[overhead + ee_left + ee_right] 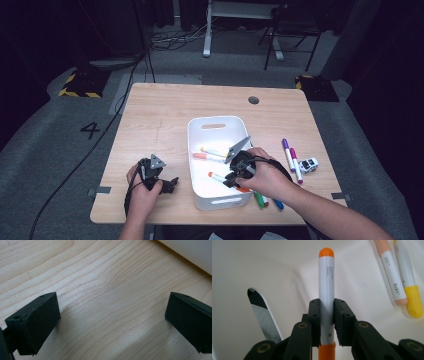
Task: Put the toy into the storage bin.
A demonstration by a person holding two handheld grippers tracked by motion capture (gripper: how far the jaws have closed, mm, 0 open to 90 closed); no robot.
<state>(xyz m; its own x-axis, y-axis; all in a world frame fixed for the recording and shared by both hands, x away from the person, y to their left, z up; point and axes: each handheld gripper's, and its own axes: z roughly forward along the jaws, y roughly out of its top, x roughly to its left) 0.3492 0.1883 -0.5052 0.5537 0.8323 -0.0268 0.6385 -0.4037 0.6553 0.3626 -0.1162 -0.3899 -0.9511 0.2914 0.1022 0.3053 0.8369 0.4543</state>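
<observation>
Dark floor and black furniture surrounded a pale wooden table [165,107], with a white bin [215,125] standing near its middle. The right gripper [327,315] reached into the near part of the bin, its jaws clamped tight on the white barrel of an orange marker [326,280], which pointed away from the jaws toward the bin's wall. A peach marker [390,272] and a yellow marker [408,277] lay side by side on the bin floor farther in. Right of the bin, on the bare wood, lay a purple marker [286,152] and a pink marker [296,166], with a small toy car [308,165] just beside them. A green marker [259,200] and a blue marker [278,204] lay at the near edge. The left gripper [112,322] rested left of the bin, jaws spread wide over bare wood, holding nothing.
</observation>
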